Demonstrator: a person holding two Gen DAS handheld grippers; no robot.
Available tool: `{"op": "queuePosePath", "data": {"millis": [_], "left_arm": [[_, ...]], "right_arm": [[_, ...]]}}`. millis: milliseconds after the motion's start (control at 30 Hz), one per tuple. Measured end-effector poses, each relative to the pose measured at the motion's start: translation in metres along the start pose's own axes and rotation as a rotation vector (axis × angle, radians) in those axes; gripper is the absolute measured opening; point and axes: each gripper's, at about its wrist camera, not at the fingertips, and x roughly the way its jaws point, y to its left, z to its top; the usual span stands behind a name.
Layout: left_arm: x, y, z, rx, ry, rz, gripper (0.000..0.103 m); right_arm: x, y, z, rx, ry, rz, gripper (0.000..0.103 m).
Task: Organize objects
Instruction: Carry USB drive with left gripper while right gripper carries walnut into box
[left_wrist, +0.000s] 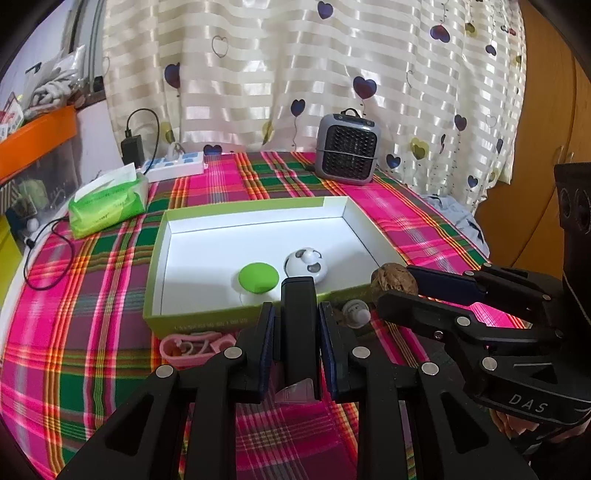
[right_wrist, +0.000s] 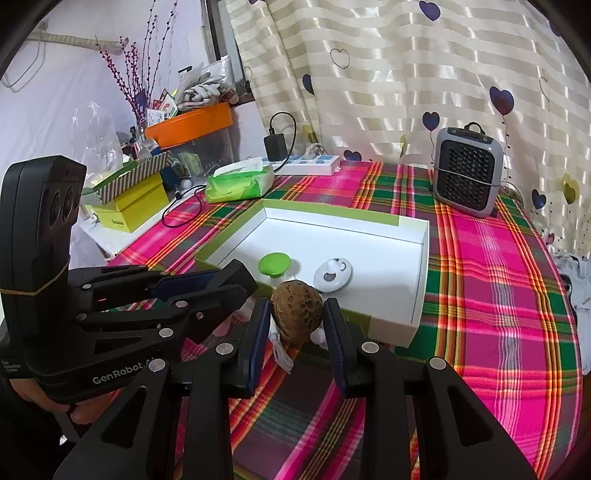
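Nearest, the left tongs (left_wrist: 297, 328) pinch an upright black rectangular block (left_wrist: 298, 325) just short of the box's near wall. To their right, the right tongs (right_wrist: 297, 319) are pressed against a brown walnut (right_wrist: 296, 312), held near the box's near corner; whether it is lifted clear of the table cannot be told. Both pieces look ready to go in.

Still out on the plaid table (left_wrist: 92, 350), touching or just beside the near wall, lie a pink clip-like item (left_wrist: 192, 345) at left and a small white knob-shaped thing (left_wrist: 355, 313) between the two tongs. Those remain to be gathered.

Inside the green-rimmed box (left_wrist: 155, 266), a green disc (left_wrist: 258, 277) and a white-and-grey round toy (left_wrist: 306, 264) sit side by side near the front. So the job seems roughly half done.

Farther off stand a green tissue pack (left_wrist: 109, 205) at left, a power strip (left_wrist: 173, 166) and a small grey heater (left_wrist: 347, 147) at the far edge, none blocking the box; the near wall is the only thing to clear.
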Motion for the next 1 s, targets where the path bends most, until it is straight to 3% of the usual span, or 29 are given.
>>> {"op": "queuePosePath", "data": {"millis": [1000], "left_arm": [[0.031, 0.025, 0.034, -0.018, 0.004, 0.035, 0.021]], "right_arm": [[0.03, -0.023, 0.034, -0.019, 0.034, -0.037, 0.031]]}}
